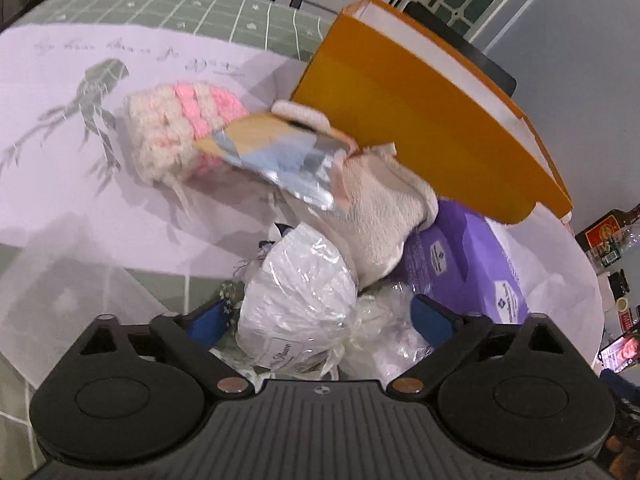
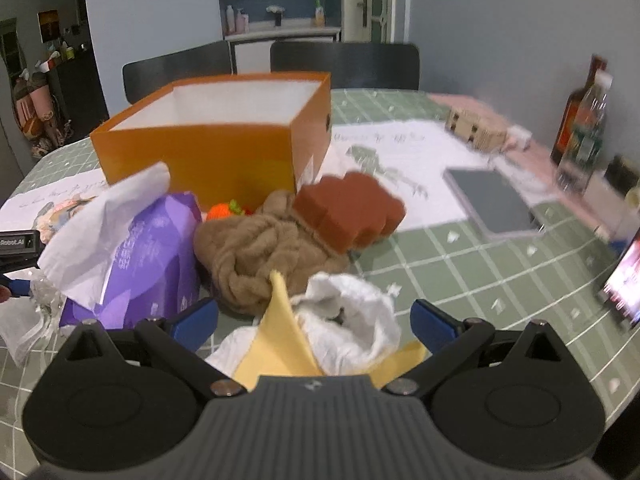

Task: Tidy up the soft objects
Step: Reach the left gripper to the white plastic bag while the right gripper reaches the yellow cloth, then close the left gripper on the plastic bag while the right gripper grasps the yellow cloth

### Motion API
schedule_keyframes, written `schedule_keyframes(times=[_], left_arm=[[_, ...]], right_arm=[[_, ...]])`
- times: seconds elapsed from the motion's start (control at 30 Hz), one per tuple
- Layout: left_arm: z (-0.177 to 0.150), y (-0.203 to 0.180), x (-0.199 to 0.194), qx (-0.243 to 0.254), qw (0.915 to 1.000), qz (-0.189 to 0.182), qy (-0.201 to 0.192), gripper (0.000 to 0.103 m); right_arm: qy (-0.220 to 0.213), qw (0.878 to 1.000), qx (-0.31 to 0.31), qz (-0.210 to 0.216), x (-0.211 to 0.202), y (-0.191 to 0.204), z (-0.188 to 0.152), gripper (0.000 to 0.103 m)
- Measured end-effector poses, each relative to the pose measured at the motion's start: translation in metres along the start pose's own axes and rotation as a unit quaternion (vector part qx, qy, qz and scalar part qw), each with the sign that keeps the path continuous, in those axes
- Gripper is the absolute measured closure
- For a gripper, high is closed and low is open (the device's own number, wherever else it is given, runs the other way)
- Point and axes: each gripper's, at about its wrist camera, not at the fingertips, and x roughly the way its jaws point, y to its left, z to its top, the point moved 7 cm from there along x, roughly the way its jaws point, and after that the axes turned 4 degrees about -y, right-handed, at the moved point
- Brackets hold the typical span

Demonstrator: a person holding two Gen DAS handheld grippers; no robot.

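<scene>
Both tools gape wide: left tool (image 1: 322, 320) around a plastic-wrapped bundle (image 1: 298, 292), right tool (image 2: 314, 318) seemingly over crumpled white cloth (image 2: 352, 312).

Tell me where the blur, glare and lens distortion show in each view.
Left wrist view: motion blur smears the silver pouch and pink knit; glare glints on the plastic bag. Right wrist view: the bottles and wooden block at right are smeared, and the fisheye bends the tablecloth grid.

Legible: "Robot.AI" on black device (image 2: 18, 245), left of purple tissue pack (image 2: 156, 248). Pack labels and paper script too blurred.
</scene>
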Motion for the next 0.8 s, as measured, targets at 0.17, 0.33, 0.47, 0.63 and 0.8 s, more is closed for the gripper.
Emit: schedule_keyframes(times=[0.17,0.33,0.47,0.63,0.8], left_arm=[[0.0,-0.001,-0.003,0.0,0.9999,-0.013,-0.004,0.003],[0.001,0.002,-0.003,-0.008,0.9998,-0.017,-0.008,0.004],[0.001,-0.001,-0.001,0.0,0.9999,-0.014,-0.01,0.005],[0.001,-0.002,-0.005,0.004,0.9998,-0.011,-0.018,0.011],[0.001,0.0,-0.009,0.003,0.9992,-0.025,-0.03,0.02]], right_arm=[[0.019,1.0,0.0,0.003,0.012,0.001,-0.011,0.016],[-0.003,0.998,-0.044,-0.037,0.001,0.006,-0.014,0.025],[-0.022,0.998,-0.054,-0.014,-0.022,0.016,-0.01,0.025],[0.039,0.998,-0.042,0.023,-0.005,0.021,-0.026,0.039],[0.074,0.996,-0.051,0.03,0.012,0.026,-0.042,0.074]])
